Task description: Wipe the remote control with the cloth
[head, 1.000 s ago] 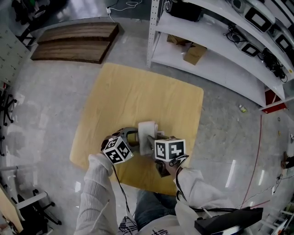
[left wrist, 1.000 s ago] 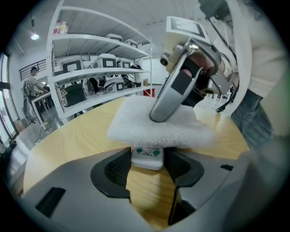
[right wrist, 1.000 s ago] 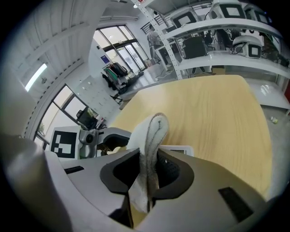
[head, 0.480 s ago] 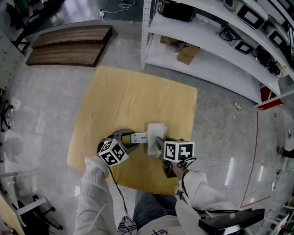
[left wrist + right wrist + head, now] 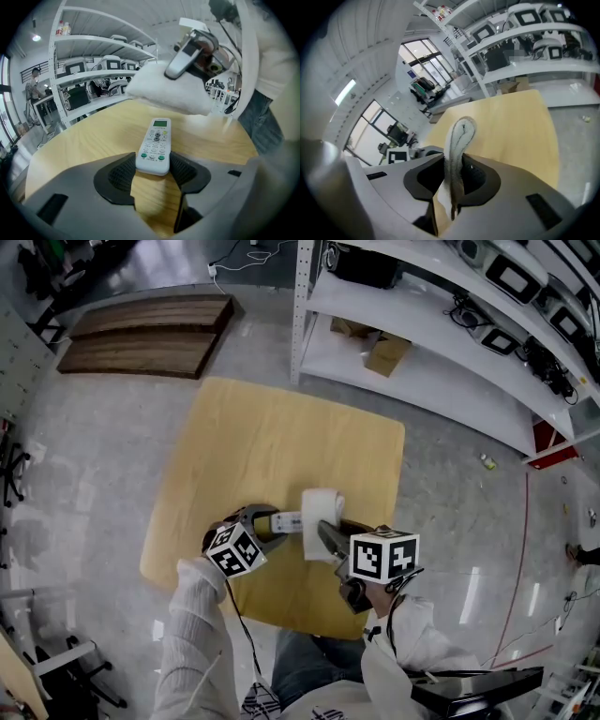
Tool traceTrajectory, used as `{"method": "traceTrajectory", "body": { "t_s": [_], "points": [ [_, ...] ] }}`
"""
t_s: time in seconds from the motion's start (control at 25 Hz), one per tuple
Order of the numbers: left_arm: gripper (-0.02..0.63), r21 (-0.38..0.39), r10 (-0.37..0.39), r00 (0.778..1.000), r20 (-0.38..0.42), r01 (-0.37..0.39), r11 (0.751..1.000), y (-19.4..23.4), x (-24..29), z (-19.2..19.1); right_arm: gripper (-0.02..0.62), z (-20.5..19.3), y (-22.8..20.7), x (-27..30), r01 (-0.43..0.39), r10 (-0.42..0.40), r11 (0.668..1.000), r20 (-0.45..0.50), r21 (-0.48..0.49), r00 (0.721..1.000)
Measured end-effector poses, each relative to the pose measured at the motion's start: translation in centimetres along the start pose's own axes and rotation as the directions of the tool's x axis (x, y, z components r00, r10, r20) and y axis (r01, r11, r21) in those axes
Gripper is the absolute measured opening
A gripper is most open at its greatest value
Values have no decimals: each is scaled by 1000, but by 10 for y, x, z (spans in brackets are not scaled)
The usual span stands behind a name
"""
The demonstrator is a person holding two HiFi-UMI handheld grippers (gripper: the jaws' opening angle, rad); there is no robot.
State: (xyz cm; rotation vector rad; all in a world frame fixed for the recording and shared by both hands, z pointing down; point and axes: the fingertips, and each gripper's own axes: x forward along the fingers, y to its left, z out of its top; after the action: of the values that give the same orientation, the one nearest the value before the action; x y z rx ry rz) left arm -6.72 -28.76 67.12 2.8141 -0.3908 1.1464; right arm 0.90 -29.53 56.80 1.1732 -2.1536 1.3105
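Gripping the white remote control (image 5: 154, 145) by its near end in my left gripper (image 5: 152, 172), I am holding it over the wooden table (image 5: 281, 437). My right gripper (image 5: 452, 176) is pinching the folded white cloth (image 5: 457, 140), which is hovering just above the remote's far end.

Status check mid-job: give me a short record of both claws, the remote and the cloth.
left claw: shut on the near end of the remote control
right claw: shut on the folded white cloth
remote control: flat on the table, buttons up
cloth: raised over the remote control's far end, apparently not touching it
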Motion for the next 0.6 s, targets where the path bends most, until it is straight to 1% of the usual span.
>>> {"method": "traceTrajectory", "body": {
  "t_s": [0.04,0.08,0.12,0.16,0.24,0.28,0.36,0.6],
  "points": [
    [230,0,0,1000,-2,0,1000,0,0,0,89,-1,15,10,-65,65,998,-17,4,998],
    [230,0,-1,1000,-3,1,1000,-1,1,0,89,-3,27,21,-107,107,994,-37,2,994],
    [230,-1,-1,1000,-3,1,1000,-1,1,0,89,-9,34,32,-119,118,993,-65,-9,991],
    [230,-2,-1,1000,-2,1,1000,-2,1,1,89,-16,35,44,-107,103,994,-96,-34,990],
    [230,-6,2,1000,-1,-2,1000,-2,1,2,89,-30,28,63,-46,31,994,-148,-96,988],
    [230,-7,5,1000,0,-5,1000,-1,1,3,89,-34,22,68,-16,-2,994,-157,-110,988],
    [230,-9,11,1000,3,-11,1000,0,1,5,89,-36,9,71,26,-40,995,-144,-97,989],
    [229,-7,8,1000,5,-8,1000,0,-2,-4,89,-35,-18,58,90,-97,994,-120,-63,988]
  ]
}}
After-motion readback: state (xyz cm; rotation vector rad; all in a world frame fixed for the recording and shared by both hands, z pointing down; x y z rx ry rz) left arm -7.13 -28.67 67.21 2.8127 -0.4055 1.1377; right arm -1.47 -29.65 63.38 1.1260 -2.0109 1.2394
